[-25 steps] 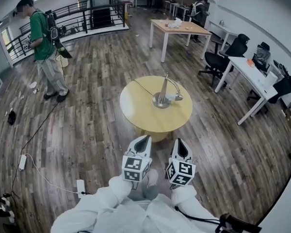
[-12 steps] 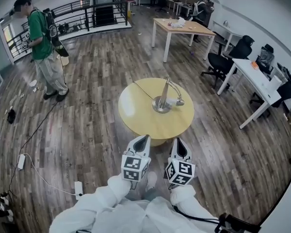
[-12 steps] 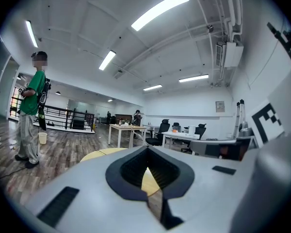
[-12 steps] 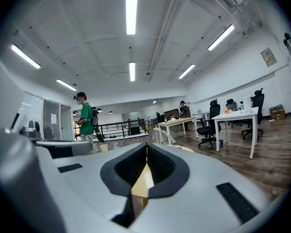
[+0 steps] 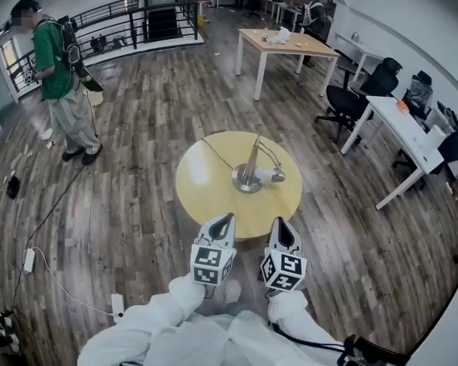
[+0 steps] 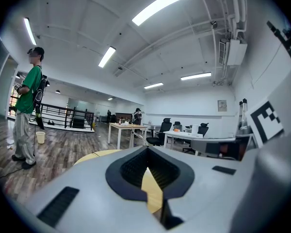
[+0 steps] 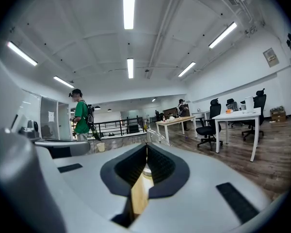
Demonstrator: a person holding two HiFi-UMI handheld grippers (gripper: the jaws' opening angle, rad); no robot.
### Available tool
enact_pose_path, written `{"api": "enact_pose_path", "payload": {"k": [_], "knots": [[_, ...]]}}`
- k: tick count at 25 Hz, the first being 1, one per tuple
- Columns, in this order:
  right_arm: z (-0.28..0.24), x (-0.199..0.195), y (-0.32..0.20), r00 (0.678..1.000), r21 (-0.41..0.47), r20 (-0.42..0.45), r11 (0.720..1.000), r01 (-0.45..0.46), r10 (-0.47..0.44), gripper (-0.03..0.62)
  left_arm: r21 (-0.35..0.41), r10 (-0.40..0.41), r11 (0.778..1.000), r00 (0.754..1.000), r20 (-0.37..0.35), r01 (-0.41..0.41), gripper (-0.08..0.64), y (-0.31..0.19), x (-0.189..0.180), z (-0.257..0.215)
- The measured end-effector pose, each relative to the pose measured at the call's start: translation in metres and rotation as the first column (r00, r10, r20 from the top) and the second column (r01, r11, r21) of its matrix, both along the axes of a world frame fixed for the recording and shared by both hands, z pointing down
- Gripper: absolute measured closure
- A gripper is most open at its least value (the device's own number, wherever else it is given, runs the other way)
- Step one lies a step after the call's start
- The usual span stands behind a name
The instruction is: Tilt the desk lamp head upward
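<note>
A silver desk lamp [image 5: 249, 172] stands on the round yellow table [image 5: 206, 193]. Its stem leans up from a round base, and its curved arm drops to a head [image 5: 270, 176] that lies low over the tabletop at the right. My left gripper [image 5: 226, 219] and right gripper [image 5: 281, 223] are held side by side at the table's near edge, short of the lamp, both shut and empty. In the right gripper view the lamp's arm [image 7: 155, 135] shows just above the shut jaws. The left gripper view shows the table's edge [image 6: 94, 156] ahead.
A person in a green shirt [image 5: 55, 75] stands at the far left by a black railing [image 5: 130, 21]. A wooden desk [image 5: 284, 44] is beyond the table; black office chairs [image 5: 353, 97] and a white desk [image 5: 403, 126] stand right. A cable and power strip [image 5: 116, 305] lie on the floor at the left.
The table and lamp have come closer to both grippers, which now reach the table's near edge. Both grippers stay shut and side by side.
</note>
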State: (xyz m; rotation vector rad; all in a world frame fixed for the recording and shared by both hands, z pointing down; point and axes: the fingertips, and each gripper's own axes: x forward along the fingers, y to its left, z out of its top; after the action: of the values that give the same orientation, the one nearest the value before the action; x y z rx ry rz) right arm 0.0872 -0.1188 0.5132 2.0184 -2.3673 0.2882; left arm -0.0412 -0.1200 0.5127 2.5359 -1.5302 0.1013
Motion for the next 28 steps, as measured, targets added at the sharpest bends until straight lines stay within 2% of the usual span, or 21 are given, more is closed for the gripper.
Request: {"api": "enact_pose_path", "payload": {"k": [8, 19, 28], "knots": [[-0.001, 0.026, -0.064, 1.000, -0.020, -0.006, 1.000, 0.001, -0.001, 0.578, -0.013, -0.001, 1.000, 1.000, 0.007, 0.001, 0.560, -0.067, 0.024, -0.002], [-0.005, 0.063, -0.164, 1.000, -0.009, -0.006, 1.000, 0.014, -0.014, 0.578, 0.008, -0.004, 1.000, 1.000, 0.012, 0.004, 0.560, -0.165, 0.060, -0.009], [0.004, 0.064, -0.202, 0.999, -0.021, 0.014, 0.999, 0.034, -0.033, 0.578, -0.014, -0.009, 1.000, 0.999, 0.036, 0.010, 0.558, -0.195, 0.058, 0.003]]}}
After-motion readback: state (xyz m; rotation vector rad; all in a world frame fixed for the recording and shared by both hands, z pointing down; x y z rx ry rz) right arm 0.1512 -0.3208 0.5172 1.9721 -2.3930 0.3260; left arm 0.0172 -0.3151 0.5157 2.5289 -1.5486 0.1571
